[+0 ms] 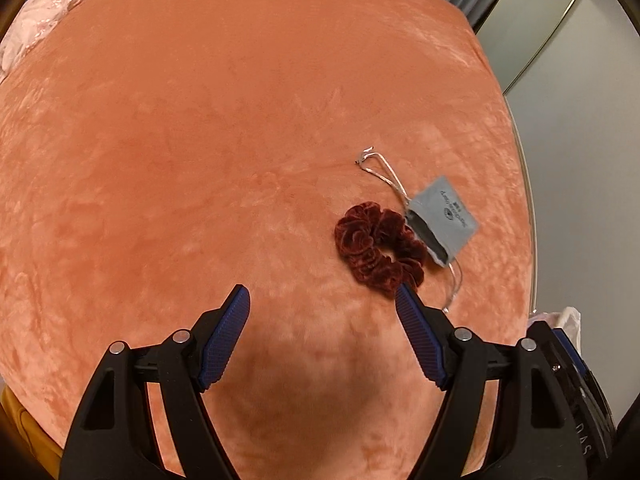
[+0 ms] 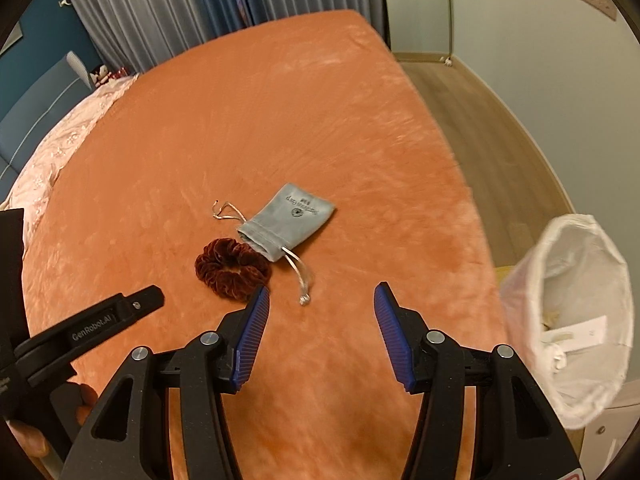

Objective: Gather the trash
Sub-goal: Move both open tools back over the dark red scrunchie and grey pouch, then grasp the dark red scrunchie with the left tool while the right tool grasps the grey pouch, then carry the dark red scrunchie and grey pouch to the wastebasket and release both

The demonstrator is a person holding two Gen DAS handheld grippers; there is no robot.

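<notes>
Two small things are lying on the orange bed (image 2: pixel 320 120), close to its near edge: a dark red velvet scrunchie (image 2: pixel 232 270) and a grey drawstring pouch (image 2: pixel 290 220), the pouch's mouth touching the scrunchie's rim and its pale cords trailing out on both sides. Neither is picked up yet. Both hand-held grippers are hovering over the bedcover with their jaws apart and nothing between them: the left hand-held gripper (image 1: pixel 322 292) is sitting with its right finger just beside the scrunchie (image 1: pixel 380 246), and the right hand-held gripper (image 2: pixel 320 292) is standing near the loose cord end.

Beside the bed, a bin lined with a white bag (image 2: pixel 572 320) is already holding some scraps of paper, so I would judge the collecting as partly done, with these two items left if they count as trash.

The right wrist view is showing the bin's inside, the wooden floor and the grey curtains; the left wrist view is catching only a sliver of the white liner at its right edge, but it is showing the pouch (image 1: pixel 444 216) from nearly overhead.
</notes>
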